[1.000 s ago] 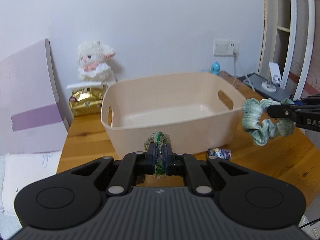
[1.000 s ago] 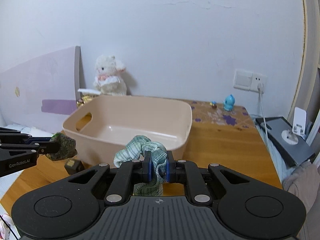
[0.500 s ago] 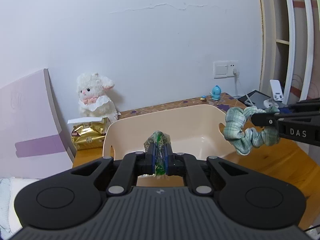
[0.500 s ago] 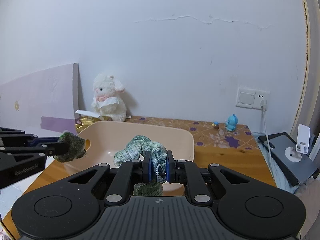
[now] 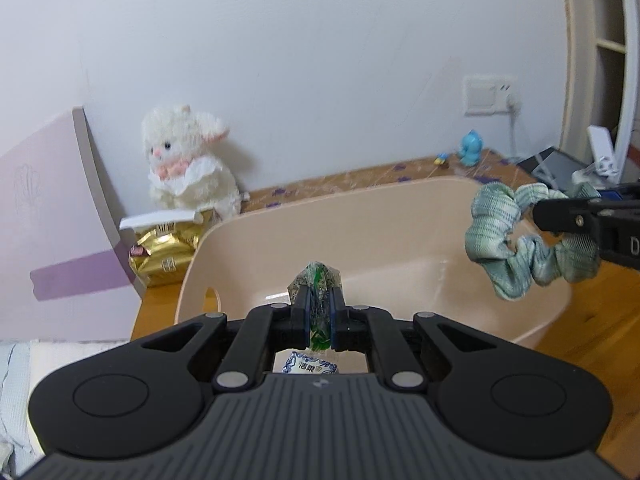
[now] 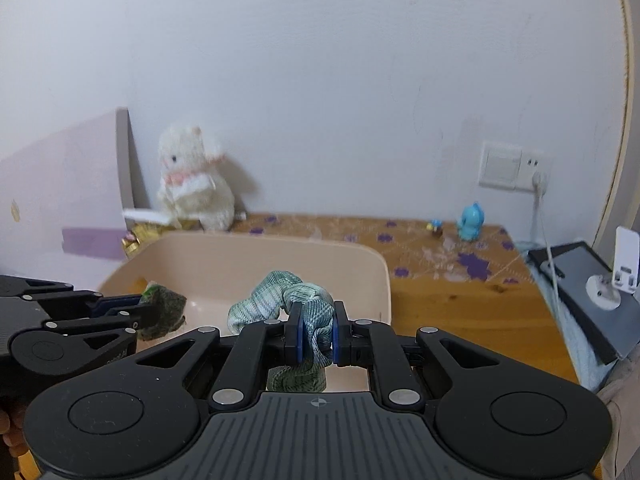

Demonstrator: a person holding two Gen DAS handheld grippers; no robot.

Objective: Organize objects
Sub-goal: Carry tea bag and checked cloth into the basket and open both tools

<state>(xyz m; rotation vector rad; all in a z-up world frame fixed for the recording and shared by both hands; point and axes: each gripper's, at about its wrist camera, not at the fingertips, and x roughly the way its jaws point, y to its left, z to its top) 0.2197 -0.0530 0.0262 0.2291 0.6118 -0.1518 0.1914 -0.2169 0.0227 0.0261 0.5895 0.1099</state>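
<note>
Green-flecked clear candy wrapper (image 5: pixel 318 300) pinched in left hand-held gripper (image 5: pixel 319 312), over beige plastic bin (image 5: pixel 400 240). Mint plaid scrunchie (image 6: pixel 296 304) clamped in right hand-held gripper (image 6: pixel 316 334), above bin too. Blue-white packet (image 5: pixel 310 366) mostly hidden, writing unreadable.

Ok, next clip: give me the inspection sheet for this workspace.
Surface: wooden table, patterned mat at the back.
Job's things: beige bin; green wrapped packet; green scrunchie; small blue-and-white packet.
Clutter: plush lamb, gold packet, blue figurine.
Grippers: left hand-held gripper shut on the packet; right hand-held gripper shut on the scrunchie.
Cables: white cord from the wall socket.
Surroundings: white wall, pink board, shelf.
</note>
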